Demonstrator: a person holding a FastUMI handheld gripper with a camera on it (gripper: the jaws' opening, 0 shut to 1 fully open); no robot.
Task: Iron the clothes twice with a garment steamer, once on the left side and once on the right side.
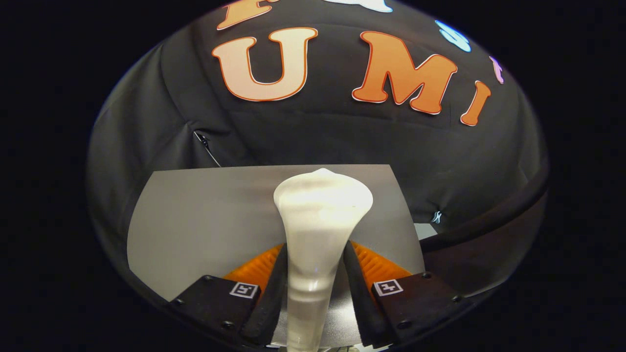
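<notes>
A white garment steamer [315, 230] stands up between my fingers, its narrow handle held low and its wide head flaring out ahead of them. My gripper [313, 278] is shut on the steamer's handle, both black pads pressing its sides, with orange ribbed backing behind each pad. Beyond the steamer head lies a flat grey surface [195, 215]. I cannot tell whether that grey surface is the garment or a board; it shows no folds or seams.
The booth's black cloth wall [318, 132] rises right behind the grey surface. A dark rounded edge [489, 220] curves along the right side. A thin black clip or wire [206, 146] hangs on the cloth at the surface's back left corner.
</notes>
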